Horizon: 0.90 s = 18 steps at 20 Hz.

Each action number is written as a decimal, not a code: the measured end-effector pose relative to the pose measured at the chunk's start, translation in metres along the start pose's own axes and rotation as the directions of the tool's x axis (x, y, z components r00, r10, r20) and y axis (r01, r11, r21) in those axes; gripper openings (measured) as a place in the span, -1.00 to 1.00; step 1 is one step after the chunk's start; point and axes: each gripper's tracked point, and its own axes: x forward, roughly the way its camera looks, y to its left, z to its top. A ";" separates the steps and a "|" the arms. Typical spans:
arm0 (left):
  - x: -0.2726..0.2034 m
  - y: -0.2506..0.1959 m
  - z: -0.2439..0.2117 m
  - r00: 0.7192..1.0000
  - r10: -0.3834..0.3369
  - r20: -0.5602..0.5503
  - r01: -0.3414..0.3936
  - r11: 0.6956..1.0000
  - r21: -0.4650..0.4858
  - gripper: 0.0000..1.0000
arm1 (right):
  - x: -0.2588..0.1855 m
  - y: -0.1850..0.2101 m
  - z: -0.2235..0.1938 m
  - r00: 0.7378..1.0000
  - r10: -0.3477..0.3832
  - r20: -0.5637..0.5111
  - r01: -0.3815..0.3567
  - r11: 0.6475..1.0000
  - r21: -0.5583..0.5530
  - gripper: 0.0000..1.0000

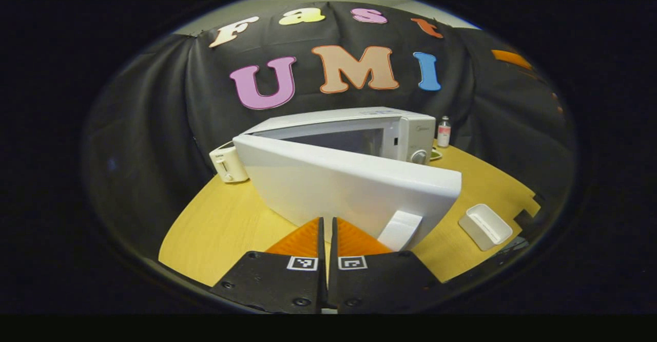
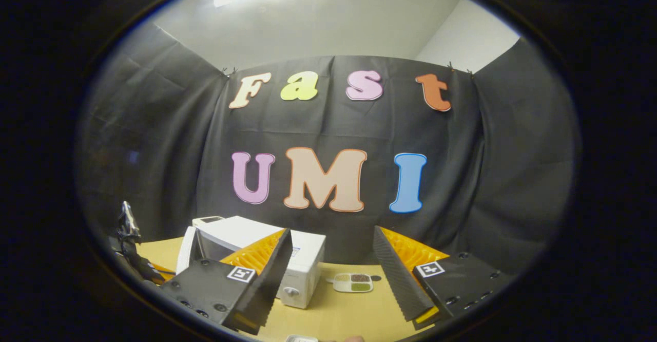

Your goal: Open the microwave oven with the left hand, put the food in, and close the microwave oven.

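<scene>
In the left gripper view, the left gripper [image 1: 327, 229] sat at the bottom centre of the frame with its jaws clenched together, nothing between them, just in front of the microwave's door [image 1: 349, 190]. The door stood swung partly open across the middle of the frame, its handle [image 1: 400, 230] just right of the jaws. Behind it the microwave [image 1: 359, 131] rested on the counter [image 1: 220, 229], its cavity open and its dial at centre right. A white tray [image 1: 485, 225] lay on the counter at lower right, well apart from the door. A toaster [image 1: 228, 163] stood at the left of the microwave, and a small bottle [image 1: 444, 131] stood at the far right behind it. In the right gripper view, the right gripper [image 2: 332, 275] filled the bottom of the frame with its jaws released and wide apart, holding nothing. Between the jaws, farther off, a compartment dish of food [image 2: 353, 282] lay on the counter just right of the microwave. The left gripper showed at the lower left edge of that view.
</scene>
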 end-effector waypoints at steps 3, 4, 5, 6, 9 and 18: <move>0.011 -0.010 0.009 1.000 -0.011 -0.001 0.011 1.000 -0.011 -0.99 | -0.003 -0.010 -0.005 1.000 -0.024 -0.013 0.024 1.000 0.013 0.75; 0.016 -0.015 0.010 1.000 -0.018 -0.001 0.018 1.000 -0.010 -0.99 | -0.004 -0.015 -0.006 0.999 -0.032 -0.014 0.032 0.999 0.010 0.73; 0.020 -0.020 0.013 0.999 -0.032 0.000 0.032 0.999 -0.010 -0.99 | -0.006 -0.018 -0.006 0.999 -0.041 -0.015 0.041 0.999 0.002 0.73; 0.023 -0.026 0.015 0.999 -0.047 0.002 0.047 0.999 -0.009 -0.99 | -0.008 -0.023 -0.005 0.999 -0.050 -0.012 0.050 0.999 -0.011 0.73; 0.034 -0.041 0.023 0.997 -0.074 -0.001 0.074 0.997 0.002 -0.99 | -0.013 -0.029 -0.004 0.998 -0.061 -0.012 0.061 0.998 -0.028 0.73; 0.078 -0.067 0.058 0.994 -0.108 0.029 0.107 0.994 0.032 -1.00 | -0.027 -0.062 0.000 0.993 -0.117 -0.014 0.117 0.993 -0.020 0.75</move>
